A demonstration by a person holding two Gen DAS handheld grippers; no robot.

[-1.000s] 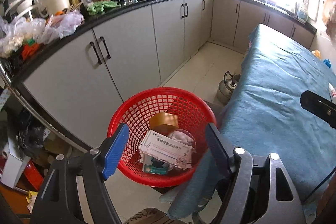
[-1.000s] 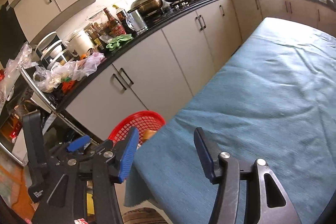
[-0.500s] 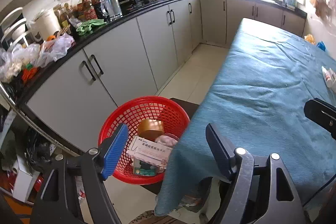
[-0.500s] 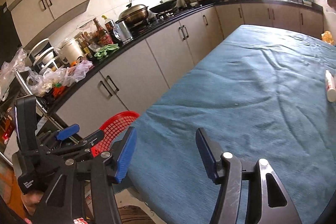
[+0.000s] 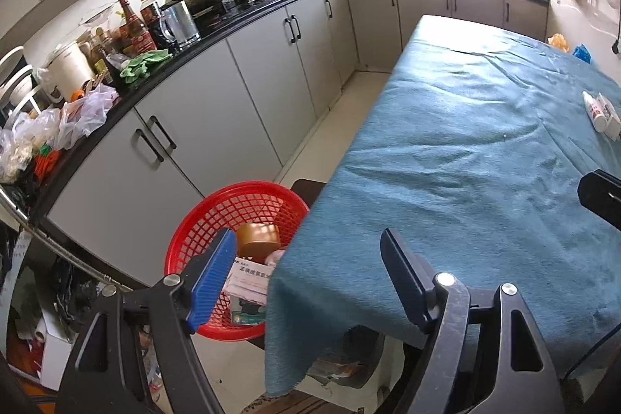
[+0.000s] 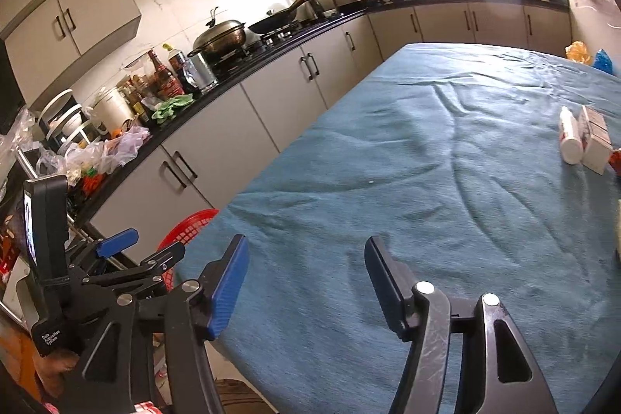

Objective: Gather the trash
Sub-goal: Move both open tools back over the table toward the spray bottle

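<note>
A red mesh basket stands on a dark stool at the table's near left corner. It holds a brown roll, a white box and other bits. My left gripper is open and empty, one finger over the basket and the other over the blue tablecloth. My right gripper hovers over the cloth, its jaws opening with nothing between them. A white bottle and a small white carton lie side by side at the table's right edge. The left gripper also shows beside the basket.
A black counter over grey cabinets runs along the left, crowded with sauce bottles, a wok, pots and plastic bags. A tiled floor aisle separates it from the table. Orange and blue items sit at the table's far right corner.
Both views have swung right, away from the basket and over the table. The basket slid to the lower left. The bottle and carton came into view. The right jaws spread a little wider.
</note>
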